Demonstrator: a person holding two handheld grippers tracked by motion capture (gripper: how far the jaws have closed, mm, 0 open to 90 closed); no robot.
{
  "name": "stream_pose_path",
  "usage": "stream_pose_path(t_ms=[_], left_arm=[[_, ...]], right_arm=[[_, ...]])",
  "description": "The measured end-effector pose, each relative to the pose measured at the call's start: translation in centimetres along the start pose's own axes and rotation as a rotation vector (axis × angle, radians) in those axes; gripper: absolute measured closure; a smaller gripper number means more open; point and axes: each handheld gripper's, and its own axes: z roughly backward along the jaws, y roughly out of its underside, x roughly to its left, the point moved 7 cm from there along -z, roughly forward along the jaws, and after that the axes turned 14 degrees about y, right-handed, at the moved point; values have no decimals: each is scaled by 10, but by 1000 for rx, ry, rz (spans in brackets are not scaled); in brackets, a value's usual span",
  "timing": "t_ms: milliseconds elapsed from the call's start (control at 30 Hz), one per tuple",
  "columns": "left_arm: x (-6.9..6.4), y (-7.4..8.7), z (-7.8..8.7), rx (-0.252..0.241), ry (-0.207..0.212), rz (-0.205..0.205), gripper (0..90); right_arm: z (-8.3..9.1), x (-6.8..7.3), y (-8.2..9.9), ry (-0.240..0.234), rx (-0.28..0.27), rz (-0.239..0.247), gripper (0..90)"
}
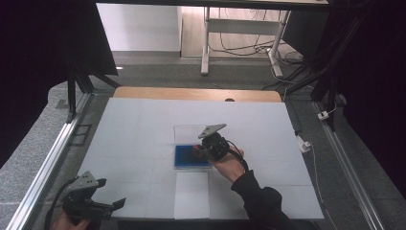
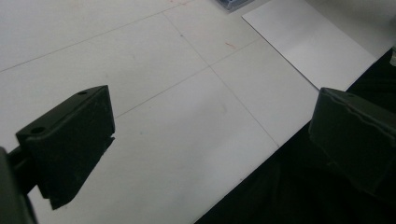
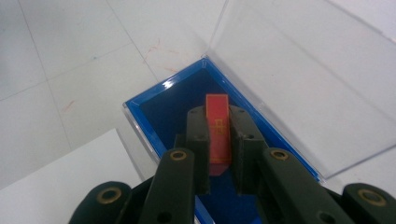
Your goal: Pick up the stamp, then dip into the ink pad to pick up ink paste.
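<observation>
A thin red-orange tile (image 3: 218, 109) stands on edge between the jaws of my right gripper (image 3: 218, 136), which is shut on it. The gripper hangs over a shallow clear box with a blue lining (image 3: 173, 107), its clear lid (image 3: 308, 79) laid open behind it. From above, the right gripper (image 1: 201, 151) sits at the right edge of the blue box (image 1: 186, 157) in the middle of the table. My left gripper (image 1: 111, 192) rests at the table's near left corner, open with nothing between its jaws. In its own view the left gripper (image 2: 210, 135) spans the table's near edge.
A white sheet of paper (image 1: 191, 194) lies just in front of the box, also seen as the sheet (image 2: 308, 44) and the sheet (image 3: 65, 182). The white table cover (image 1: 143, 124) has faint grid lines. A dark sleeve (image 1: 261, 201) reaches in from the bottom right.
</observation>
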Motion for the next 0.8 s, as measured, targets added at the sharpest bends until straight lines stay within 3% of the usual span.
stream_pose_path(t_ms=[367,800], left_arm=[[1,0,0,-1,1,3,7],[1,0,0,-3,4,3,9]], right_arm=[[5,-6,-1,2,-10,-19,795],[-7,-12,8,24,1,-17,796]])
